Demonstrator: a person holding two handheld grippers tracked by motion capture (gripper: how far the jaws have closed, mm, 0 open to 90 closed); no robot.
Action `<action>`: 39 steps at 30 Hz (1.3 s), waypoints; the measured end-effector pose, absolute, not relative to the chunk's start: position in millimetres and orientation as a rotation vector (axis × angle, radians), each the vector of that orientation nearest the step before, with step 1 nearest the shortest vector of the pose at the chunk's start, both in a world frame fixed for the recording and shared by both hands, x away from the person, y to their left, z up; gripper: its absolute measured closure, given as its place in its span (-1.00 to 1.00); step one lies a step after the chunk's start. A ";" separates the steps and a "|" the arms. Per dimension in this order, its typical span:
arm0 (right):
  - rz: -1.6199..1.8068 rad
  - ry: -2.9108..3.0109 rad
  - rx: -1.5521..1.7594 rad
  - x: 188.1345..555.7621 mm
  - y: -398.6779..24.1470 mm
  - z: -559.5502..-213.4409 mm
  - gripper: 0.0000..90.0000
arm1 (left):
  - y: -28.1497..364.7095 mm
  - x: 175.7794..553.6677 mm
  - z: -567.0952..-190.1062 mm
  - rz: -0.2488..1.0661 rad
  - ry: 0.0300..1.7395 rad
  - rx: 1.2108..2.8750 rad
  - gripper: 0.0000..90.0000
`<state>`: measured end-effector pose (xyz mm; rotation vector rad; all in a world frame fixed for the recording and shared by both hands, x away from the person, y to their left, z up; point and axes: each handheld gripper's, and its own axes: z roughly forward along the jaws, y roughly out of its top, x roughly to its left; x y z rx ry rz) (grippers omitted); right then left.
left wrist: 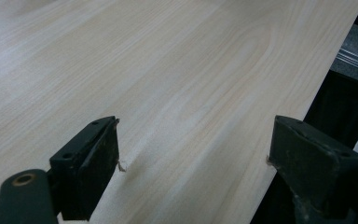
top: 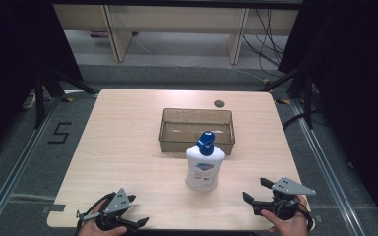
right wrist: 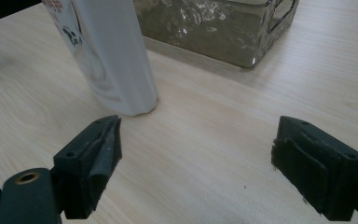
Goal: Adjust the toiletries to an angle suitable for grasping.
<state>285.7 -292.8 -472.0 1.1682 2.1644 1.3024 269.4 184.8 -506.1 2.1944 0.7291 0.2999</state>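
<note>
A pale wood-grain table [top: 128, 147] spans the middle of the high view. Just above its centre sits a translucent brownish rectangular plastic bin [top: 197, 130]. Touching or just below the bin's near wall stands an upright white plastic bottle with a blue cap [top: 205, 167]. At lower right the right gripper [top: 254, 191] has jaws apart, empty; at lower left the left gripper [top: 137, 211] likewise gapes over bare wood

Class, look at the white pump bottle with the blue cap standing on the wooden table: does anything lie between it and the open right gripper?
Nothing visible does. Bare wooden table separates the right gripper from the white pump bottle with the blue cap. The translucent brown plastic bin sits behind the bottle, out of the path.
</note>
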 end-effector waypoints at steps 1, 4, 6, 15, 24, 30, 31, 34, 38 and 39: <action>1.312 2.159 1.161 286.0 -292.2 -472.1 -0.65 | 184.7 269.1 -506.0 0.298 0.730 2.195 -0.66; 1.302 2.159 1.143 285.4 -292.0 -471.0 -0.65 | 184.8 268.9 -505.8 0.299 0.730 2.195 -0.66; 1.308 2.154 1.123 285.7 -290.9 -471.4 -0.66 | 184.6 268.3 -506.0 0.293 0.736 2.195 -0.66; 1.349 2.133 1.100 283.8 -287.1 -467.0 -0.66 | 185.0 269.0 -506.3 0.296 0.727 2.203 -0.66; 1.365 2.110 1.082 280.7 -284.7 -459.3 -0.66 | 185.5 269.4 -506.1 0.302 0.722 2.211 -0.66; 1.387 2.109 1.061 277.6 -279.2 -452.1 -0.66 | 185.7 269.4 -506.2 0.303 0.726 2.209 -0.66; 1.394 2.105 1.045 277.9 -278.8 -450.6 -0.66 | 185.7 269.5 -506.2 0.303 0.725 2.211 -0.66; 1.400 2.106 1.017 276.6 -276.8 -445.8 -0.64 | 185.6 269.4 -506.3 0.302 0.727 2.209 -0.66; 1.423 2.123 1.005 274.3 -271.5 -439.3 -0.64 | 185.3 269.3 -507.1 0.297 0.731 2.204 -0.66; 1.420 2.122 0.998 274.1 -270.5 -437.9 -0.63 | 185.3 269.4 -507.2 0.295 0.733 2.203 -0.66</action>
